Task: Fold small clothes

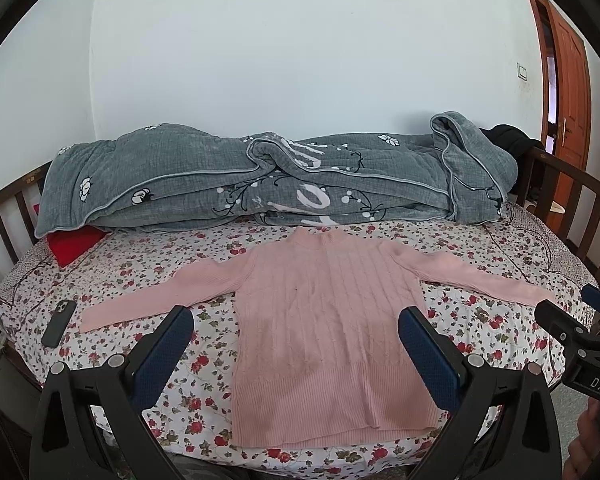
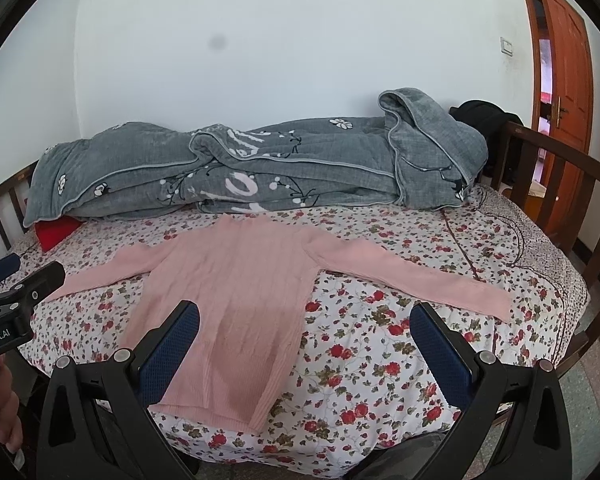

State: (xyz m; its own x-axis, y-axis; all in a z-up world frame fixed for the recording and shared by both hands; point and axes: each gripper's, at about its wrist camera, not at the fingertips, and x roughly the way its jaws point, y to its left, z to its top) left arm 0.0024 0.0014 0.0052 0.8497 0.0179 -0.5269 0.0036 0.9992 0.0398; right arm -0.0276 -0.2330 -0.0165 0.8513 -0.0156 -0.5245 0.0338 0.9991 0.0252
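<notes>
Item: pink sweater (image 1: 332, 320), knit, ribbed. It lay flat across the middle of the bed (image 1: 172, 412), hem at the near edge, collar toward the far edge just beside the grey quilt (image 1: 260, 176), both sleeves spread toward the left and right edges.

Tools: your left gripper (image 1: 296, 344) and right gripper (image 2: 306, 340) hovered above the near edge, jaws spread wide, holding nothing. No fold had yet begun.

Hazards, as judged:
- The hem ran along the near edge; a careless pull there could have dragged the sweater off the bed.
- The knit looked soft and stretchy; a shallow pinch could have slipped, or taken only the top layer and skewed the fold.
- A deep pinch could have caught the floral sheet (image 2: 380, 320) with it.
- The phone (image 1: 59, 322) near the left sleeve cuff could have been knocked if you swung that sleeve carelessly.
</notes>
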